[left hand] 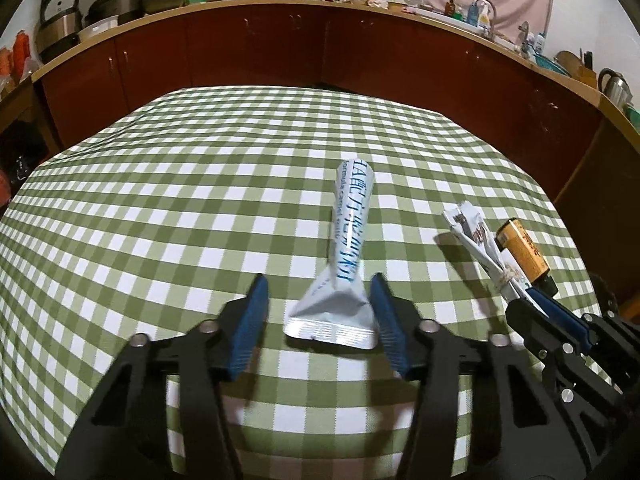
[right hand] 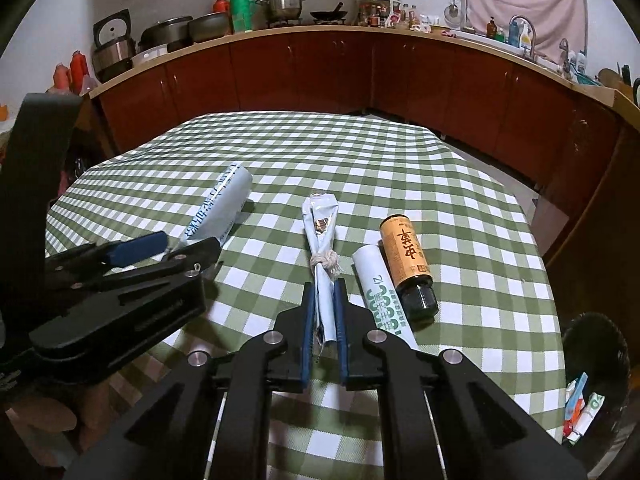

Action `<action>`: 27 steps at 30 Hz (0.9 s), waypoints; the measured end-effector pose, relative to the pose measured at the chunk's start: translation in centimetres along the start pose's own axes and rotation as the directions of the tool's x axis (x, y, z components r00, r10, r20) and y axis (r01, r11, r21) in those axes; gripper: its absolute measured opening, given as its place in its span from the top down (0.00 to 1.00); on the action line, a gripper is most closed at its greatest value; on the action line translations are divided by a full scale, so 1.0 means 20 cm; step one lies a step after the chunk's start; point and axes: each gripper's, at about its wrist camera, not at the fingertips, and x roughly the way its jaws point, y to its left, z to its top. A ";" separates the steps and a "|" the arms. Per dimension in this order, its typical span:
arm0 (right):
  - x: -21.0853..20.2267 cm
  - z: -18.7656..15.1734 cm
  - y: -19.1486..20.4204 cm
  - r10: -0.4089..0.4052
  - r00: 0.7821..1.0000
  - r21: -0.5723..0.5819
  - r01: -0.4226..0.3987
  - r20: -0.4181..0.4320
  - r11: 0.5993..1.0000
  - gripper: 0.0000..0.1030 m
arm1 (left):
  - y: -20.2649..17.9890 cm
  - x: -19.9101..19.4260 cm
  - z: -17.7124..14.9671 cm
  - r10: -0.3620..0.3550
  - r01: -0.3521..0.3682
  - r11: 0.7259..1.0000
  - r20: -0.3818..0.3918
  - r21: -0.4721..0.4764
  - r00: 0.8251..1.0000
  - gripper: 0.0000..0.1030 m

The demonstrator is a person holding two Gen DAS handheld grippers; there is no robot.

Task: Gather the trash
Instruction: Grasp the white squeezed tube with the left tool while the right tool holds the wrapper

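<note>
A white pouch with blue print [left hand: 349, 240] lies on the green-checked tablecloth [left hand: 160, 200], its flattened sealed end toward me. My left gripper [left hand: 319, 280] straddles that end. The left pad [left hand: 250, 320] stands clear of the pouch, and the right pad [left hand: 386, 320] is at its edge, so the gripper is open. In the right wrist view my right gripper [right hand: 324, 284] is shut on a rolled wrapper tied with a string knot [right hand: 322, 236], which points away from me. The pouch [right hand: 220, 212] and the left gripper [right hand: 180, 248] show at the left there.
A brown bottle with an orange label [right hand: 406, 264] and a white roll with green print [right hand: 380, 296] lie just right of the held wrapper. A dark bin [right hand: 592, 344] with some trash in it stands off the table's right edge. Red-brown kitchen cabinets [left hand: 280, 52] run behind the table.
</note>
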 end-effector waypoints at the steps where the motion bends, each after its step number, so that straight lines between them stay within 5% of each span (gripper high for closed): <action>1: 0.00 0.00 0.00 0.000 1.000 0.000 0.000 0.001 1.000 0.90 | -0.01 0.00 0.00 -0.004 0.004 1.000 -0.001 0.004 1.000 0.61; 10: -0.03 -0.02 -0.02 0.001 1.000 0.013 -0.001 0.016 1.000 0.90 | 0.00 -0.03 -0.04 -0.027 0.027 1.000 0.009 0.009 1.000 0.70; 27: -0.15 -0.06 -0.07 -0.015 0.998 0.034 0.012 0.064 0.999 0.91 | -0.02 -0.22 -0.12 -0.042 0.041 0.999 0.055 0.017 0.998 0.72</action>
